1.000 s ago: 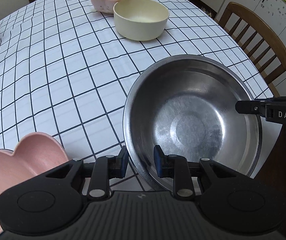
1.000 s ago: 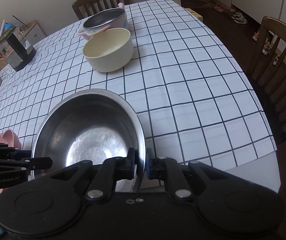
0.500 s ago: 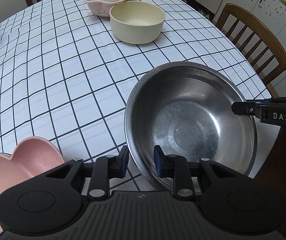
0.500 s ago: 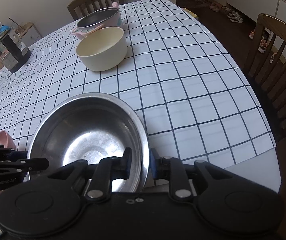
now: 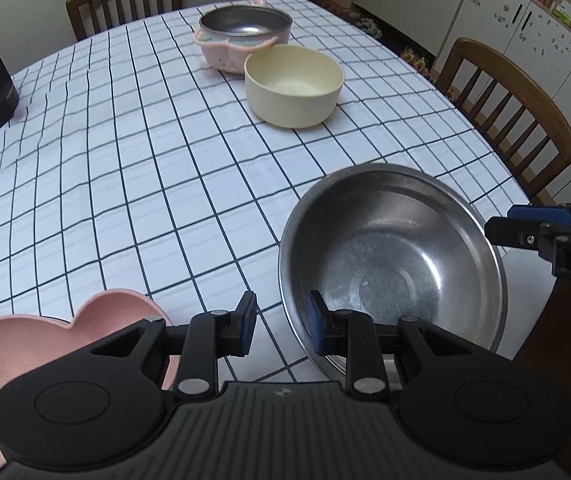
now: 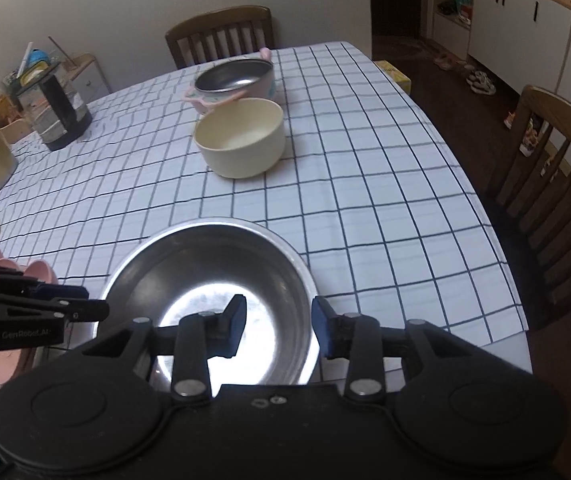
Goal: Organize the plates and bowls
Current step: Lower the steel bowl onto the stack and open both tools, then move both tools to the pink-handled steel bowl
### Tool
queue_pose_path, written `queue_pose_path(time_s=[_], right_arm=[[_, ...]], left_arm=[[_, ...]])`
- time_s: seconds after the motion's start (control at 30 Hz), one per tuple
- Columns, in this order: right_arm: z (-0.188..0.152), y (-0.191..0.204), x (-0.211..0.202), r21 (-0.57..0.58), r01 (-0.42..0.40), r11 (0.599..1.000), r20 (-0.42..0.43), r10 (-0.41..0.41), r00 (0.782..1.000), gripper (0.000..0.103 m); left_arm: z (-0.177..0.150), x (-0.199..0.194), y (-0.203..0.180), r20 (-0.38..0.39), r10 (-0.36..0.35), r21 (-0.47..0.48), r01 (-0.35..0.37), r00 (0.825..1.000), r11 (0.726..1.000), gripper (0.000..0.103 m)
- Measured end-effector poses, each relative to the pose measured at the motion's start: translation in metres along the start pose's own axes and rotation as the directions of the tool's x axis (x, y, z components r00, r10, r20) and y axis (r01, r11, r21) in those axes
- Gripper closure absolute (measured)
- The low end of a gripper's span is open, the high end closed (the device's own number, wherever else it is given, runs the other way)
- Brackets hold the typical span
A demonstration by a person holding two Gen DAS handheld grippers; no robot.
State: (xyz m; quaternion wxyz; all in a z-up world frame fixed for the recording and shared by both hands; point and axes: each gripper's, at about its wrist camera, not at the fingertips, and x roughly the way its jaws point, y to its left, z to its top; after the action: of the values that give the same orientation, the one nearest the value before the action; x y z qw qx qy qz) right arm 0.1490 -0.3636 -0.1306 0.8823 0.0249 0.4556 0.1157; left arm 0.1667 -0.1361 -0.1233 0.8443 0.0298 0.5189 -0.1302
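Stainless-steel mixing bowl (image 5: pixel 393 264) is seen resting on the checked tablecloth (image 5: pixel 145 168) at the near edge of the table, at about 4 o'clock in the left wrist view and at 6 o'clock in the right wrist view. The left gripper (image 5: pixel 279 328) is held apart, its jaws straddling the bowl's near-left rim: one blue pad sits inside the bowl and the other outside, and a gap is visible between the outer pad and the steel, so no pressing grip is shown. The right gripper (image 6: pixel 277 330) is seen with its jaws opening; the bowl's right rim lies between them, with daylight on both sides of the wall, and nothing is clamped. Each gripper's fingertips appear in the other's view, the right one at 3 o'clock of the left view and the left one at 9 o'clock of the right view.

A pink heart-shaped dish (image 5: pixel 45 344) is placed at 8 o'clock in the left view, just beside the left gripper. Toward 12 o'clock, well apart from the steel bowl, a cream bowl (image 5: pixel 293 86) is set upright, and a pink steel-lined bowl with handles (image 5: pixel 243 36) is positioned just behind it, touching or nearly so. A black appliance (image 6: pixel 59 114) stands at 10 o'clock of the right view. Wooden chairs (image 5: pixel 509 112) are drawn up at the far and right sides.
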Motion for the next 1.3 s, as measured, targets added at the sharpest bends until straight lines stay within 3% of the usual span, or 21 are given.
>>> queue_pose_path(time_s=[0.33, 0.4, 0.47, 0.53, 0.67, 1.0, 1.13, 1.3], right_arm=[[0.005, 0.028, -0.030, -0.067, -0.023, 0.997, 0.063, 0.027, 0.998, 0.048], [0.006, 0.032, -0.034, -0.076, -0.030, 0.997, 0.071, 0.035, 0.997, 0.045], [0.007, 0.037, -0.039, -0.088, -0.031, 0.996, 0.083, 0.038, 0.996, 0.041], [0.009, 0.042, -0.044, -0.097, -0.029, 0.995, 0.095, 0.039, 0.995, 0.039], [0.012, 0.048, -0.052, -0.100, -0.026, 0.995, 0.115, 0.038, 0.993, 0.031], [0.033, 0.056, -0.073, -0.124, -0.030, 0.992, 0.173, 0.051, 0.984, 0.012], [0.049, 0.053, -0.073, -0.134, -0.024, 0.991, 0.206, 0.051, 0.977, 0.003], [0.077, 0.042, -0.062, -0.129, -0.031, 0.991, 0.212, 0.058, 0.975, 0.001]], left_arm=[[0.003, -0.035, 0.008, 0.083, -0.042, -0.038, 0.045, 0.996, 0.998, 0.076], [0.003, -0.042, 0.009, 0.107, -0.046, -0.038, 0.050, 0.993, 0.998, 0.071], [0.004, -0.050, 0.010, 0.136, -0.040, -0.038, 0.046, 0.990, 0.998, 0.050], [0.004, -0.059, 0.011, 0.171, -0.035, -0.041, 0.043, 0.985, 0.998, 0.043], [0.008, -0.072, 0.014, 0.203, -0.049, -0.041, 0.058, 0.978, 0.997, 0.042], [0.027, -0.101, 0.018, 0.325, -0.032, -0.029, 0.044, 0.945, 0.999, 0.025], [0.043, -0.103, 0.020, 0.373, -0.026, -0.024, 0.037, 0.928, 0.999, 0.023], [0.076, -0.092, 0.023, 0.394, 0.011, -0.053, 0.011, 0.919, 0.999, 0.023]])
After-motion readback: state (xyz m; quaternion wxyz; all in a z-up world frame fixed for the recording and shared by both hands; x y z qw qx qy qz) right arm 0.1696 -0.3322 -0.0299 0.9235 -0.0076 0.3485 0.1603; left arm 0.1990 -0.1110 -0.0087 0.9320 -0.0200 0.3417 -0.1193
